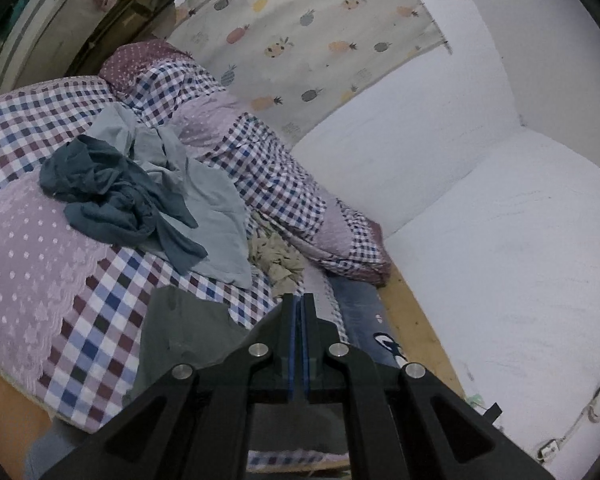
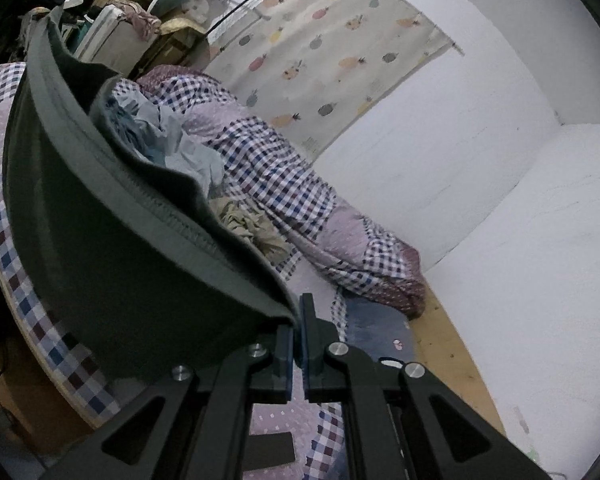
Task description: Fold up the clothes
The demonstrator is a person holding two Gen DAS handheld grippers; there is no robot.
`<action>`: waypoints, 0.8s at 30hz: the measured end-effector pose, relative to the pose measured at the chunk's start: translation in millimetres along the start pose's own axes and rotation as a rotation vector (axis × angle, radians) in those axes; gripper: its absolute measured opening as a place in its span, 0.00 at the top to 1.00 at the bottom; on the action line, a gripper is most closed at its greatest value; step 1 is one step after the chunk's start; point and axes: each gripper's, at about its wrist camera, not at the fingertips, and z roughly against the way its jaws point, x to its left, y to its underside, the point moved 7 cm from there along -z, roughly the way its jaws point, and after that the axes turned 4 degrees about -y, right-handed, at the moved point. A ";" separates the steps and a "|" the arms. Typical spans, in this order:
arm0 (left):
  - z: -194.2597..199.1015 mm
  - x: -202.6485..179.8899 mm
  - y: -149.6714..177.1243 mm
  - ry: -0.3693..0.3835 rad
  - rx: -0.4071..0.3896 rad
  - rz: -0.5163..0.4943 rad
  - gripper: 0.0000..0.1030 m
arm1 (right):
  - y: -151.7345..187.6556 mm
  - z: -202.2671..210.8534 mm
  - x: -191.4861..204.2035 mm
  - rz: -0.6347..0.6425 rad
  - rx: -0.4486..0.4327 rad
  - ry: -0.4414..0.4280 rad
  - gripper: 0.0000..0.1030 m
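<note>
You held dark green garment (image 2: 112,248) over bed (image 1: 28,248), edge stretched between both. Left hand-held gripper (image 1: 299,300) clenched; its grip on cloth hidden, hard to confirm. Right hand-held gripper (image 2: 297,316) clamped on hem. Best kept hem taut, level, before laying flat. Garment type unclear; clothes pile (image 1: 140,184) partly blocked behind it.

The left tongs (image 1: 299,300) stand with their blue-lined jaws pressed together, a dark grey-green garment (image 1: 184,332) lying just to their left on the checked bedspread (image 1: 28,128). Further up the bed, a dark teal garment (image 1: 100,188) lies crumpled on a pale grey-blue one (image 1: 212,204), with a small beige cloth (image 1: 278,260) beside them. A pineapple-print curtain (image 1: 300,40) hangs behind.
</note>
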 end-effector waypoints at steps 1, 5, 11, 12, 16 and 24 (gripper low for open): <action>-12.3 1.8 -6.7 -0.015 0.004 -0.003 1.00 | -1.6 -12.3 -2.5 -0.002 0.007 -0.011 1.00; -51.0 8.9 -27.1 -0.058 0.019 -0.007 1.00 | -9.1 -60.3 -10.0 -0.004 0.034 -0.056 1.00; -134.1 44.1 -51.1 -0.153 0.083 0.033 1.00 | -10.8 -145.8 -12.1 -0.010 0.102 -0.162 1.00; -148.6 51.5 -53.8 -0.171 0.096 0.042 1.00 | -9.2 -162.0 -11.5 -0.014 0.118 -0.185 1.00; -220.5 88.1 -55.5 -0.267 0.171 0.056 1.00 | 4.1 -230.5 -1.5 -0.021 0.199 -0.278 1.00; -336.7 164.9 -40.6 -0.444 0.282 0.052 1.00 | 46.7 -355.1 40.5 -0.001 0.370 -0.427 1.00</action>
